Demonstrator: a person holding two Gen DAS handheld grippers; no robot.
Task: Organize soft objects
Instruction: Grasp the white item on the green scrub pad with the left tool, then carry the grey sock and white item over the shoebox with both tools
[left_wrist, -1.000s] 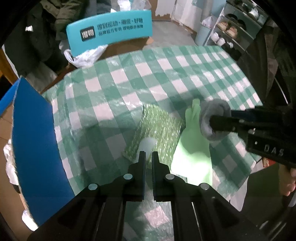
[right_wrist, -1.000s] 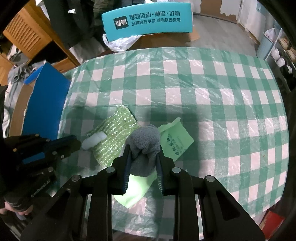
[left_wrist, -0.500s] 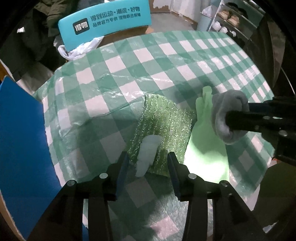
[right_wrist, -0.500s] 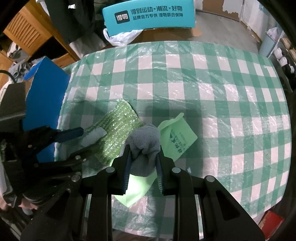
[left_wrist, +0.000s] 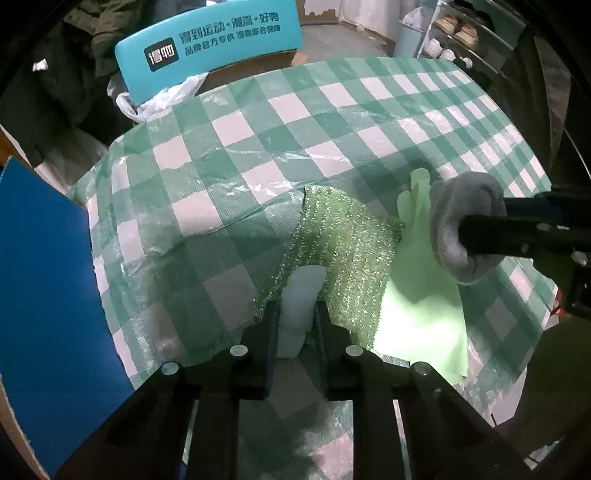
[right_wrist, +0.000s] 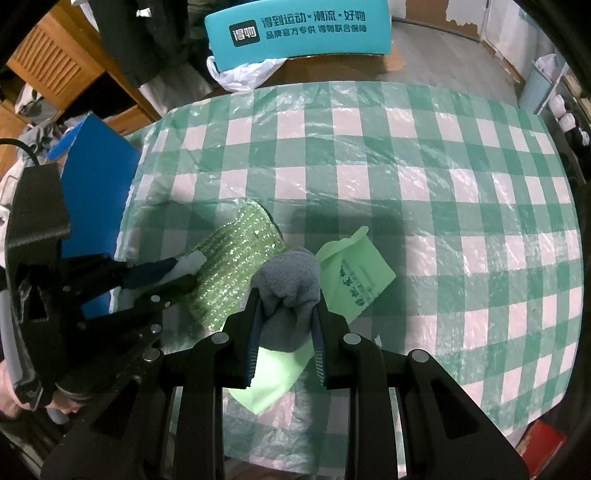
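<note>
The table (left_wrist: 332, 122) with the green and white checked cover fills both views, and a teal chair back (left_wrist: 207, 48) stands behind its far edge. A blue board (left_wrist: 44, 280) leans at the left side of the table.

Compared with one second ago, the left gripper (left_wrist: 295, 325) is lower and closer to the cover. Half a second ago its jaws stood wide on both sides of the small white piece (left_wrist: 301, 299); they have just been closing, and now the two pads press on this white piece from left and right. The white piece lies at the near edge of the sparkly green cloth (left_wrist: 347, 251), which is spread on the cover near the middle front. The gripper points steeply down at the table.

The right gripper (right_wrist: 286, 314) has not changed since the earlier pictures. It also points steeply down and its jaws are nearly closed on a rolled grey sock (right_wrist: 288, 288), which it holds above the table. Under the sock lies the light green bag (right_wrist: 354, 280) with dark printed characters, flat on the cover and just beside the sparkly cloth, touching its right edge.

In the right wrist view a bit of the person's hand (right_wrist: 7, 391) shows at the left border, behind the left gripper's black body.
</note>
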